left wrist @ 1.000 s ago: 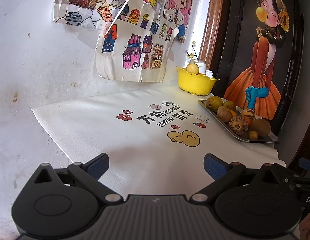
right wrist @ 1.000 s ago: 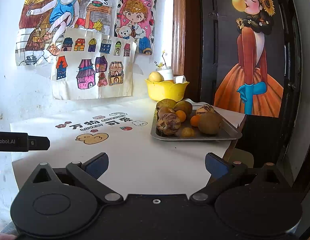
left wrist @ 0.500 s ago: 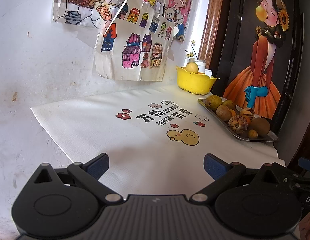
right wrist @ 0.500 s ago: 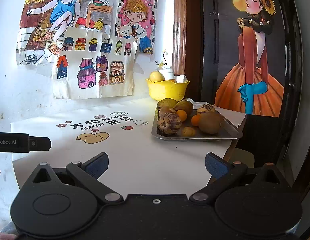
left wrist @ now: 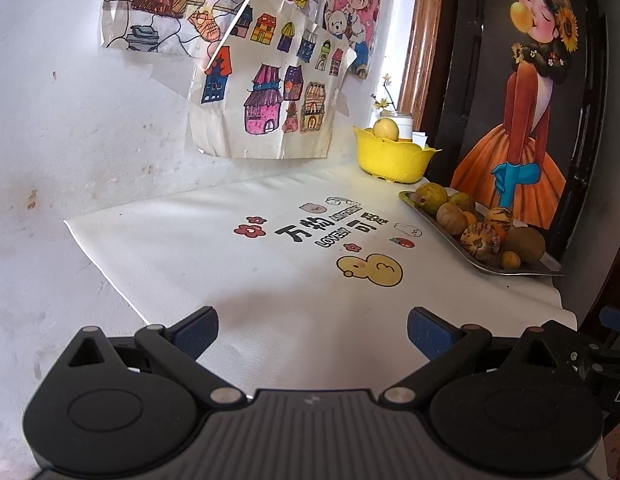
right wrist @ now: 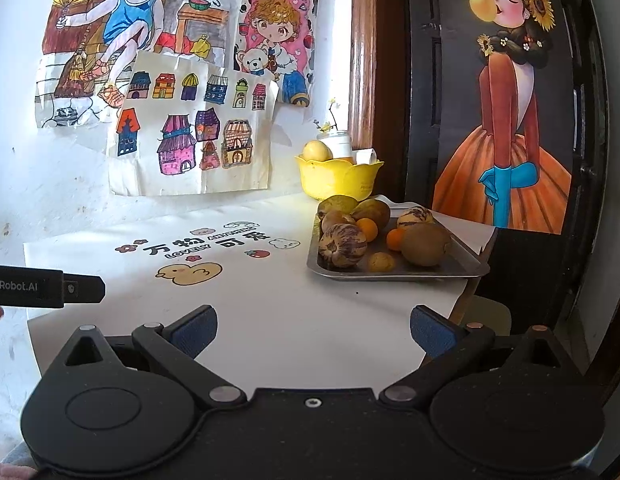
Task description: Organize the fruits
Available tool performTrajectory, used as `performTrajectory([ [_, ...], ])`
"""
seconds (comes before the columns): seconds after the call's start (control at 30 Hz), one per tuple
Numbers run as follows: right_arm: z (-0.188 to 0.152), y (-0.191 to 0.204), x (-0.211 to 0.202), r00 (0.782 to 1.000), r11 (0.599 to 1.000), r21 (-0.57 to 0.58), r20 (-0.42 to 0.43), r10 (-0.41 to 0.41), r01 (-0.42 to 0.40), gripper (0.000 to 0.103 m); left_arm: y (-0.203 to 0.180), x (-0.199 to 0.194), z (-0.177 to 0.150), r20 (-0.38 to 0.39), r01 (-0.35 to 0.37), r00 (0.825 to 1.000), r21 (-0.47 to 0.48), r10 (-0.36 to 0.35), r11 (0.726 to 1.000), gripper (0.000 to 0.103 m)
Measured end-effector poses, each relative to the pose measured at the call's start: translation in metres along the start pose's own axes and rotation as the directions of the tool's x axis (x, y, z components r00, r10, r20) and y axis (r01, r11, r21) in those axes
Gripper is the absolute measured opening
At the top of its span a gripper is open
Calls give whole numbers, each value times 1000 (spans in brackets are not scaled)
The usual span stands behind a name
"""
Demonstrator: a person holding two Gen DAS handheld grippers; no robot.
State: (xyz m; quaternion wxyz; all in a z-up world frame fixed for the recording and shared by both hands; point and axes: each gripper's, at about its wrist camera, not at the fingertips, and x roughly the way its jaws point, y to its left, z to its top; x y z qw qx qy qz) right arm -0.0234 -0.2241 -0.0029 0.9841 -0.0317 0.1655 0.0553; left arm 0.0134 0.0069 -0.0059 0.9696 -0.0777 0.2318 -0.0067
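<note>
The fruits (right wrist: 362, 232) you are organizing are sitting heaped on a metal tray (right wrist: 462, 266) at the right edge of the counter (right wrist: 290, 320). Nearest you on the tray is a round, brown-and-cream striped fruit (right wrist: 342, 245), with a small, bumpy yellow one (right wrist: 381, 262) just beside it and a large, dull olive-brown oval (right wrist: 426, 244) to its right. Two small oranges (right wrist: 368, 228) are peeking out between them, and greenish-brown fruits are lying along the tray's far side. Just behind the tray, a yellow bowl (right wrist: 338, 178) with a scalloped rim is holding one pale yellow fruit (right wrist: 317, 150). A white mat (left wrist: 230, 264) printed with a yellow duck is spreading from the tray toward the wall on the left.

You are holding your right gripper (right wrist: 312, 330) well short of the tray, jaws spread wide with nothing between them. Your left gripper (left wrist: 312, 330) is hanging over the mat, farther left of the tray, jaws likewise wide apart and empty.
</note>
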Motion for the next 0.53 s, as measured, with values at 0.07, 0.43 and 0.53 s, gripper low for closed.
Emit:
performTrajectory([
  [0.07, 0, 0, 0, 1000, 1000, 0, -1, 0, 0, 102, 1, 0, 1, -1, 2, 1000, -7, -2, 1000, 103],
  [0.43, -1, 3, 1, 1000, 1000, -5, -6, 8, -8, 102, 3, 1, 1, -4, -20, 1000, -11, 20, 1000, 103],
  [0.53, -2, 3, 0, 1000, 1000, -5, -7, 8, -8, 102, 2, 1, 2, -6, -19, 1000, -8, 19, 1000, 103],
])
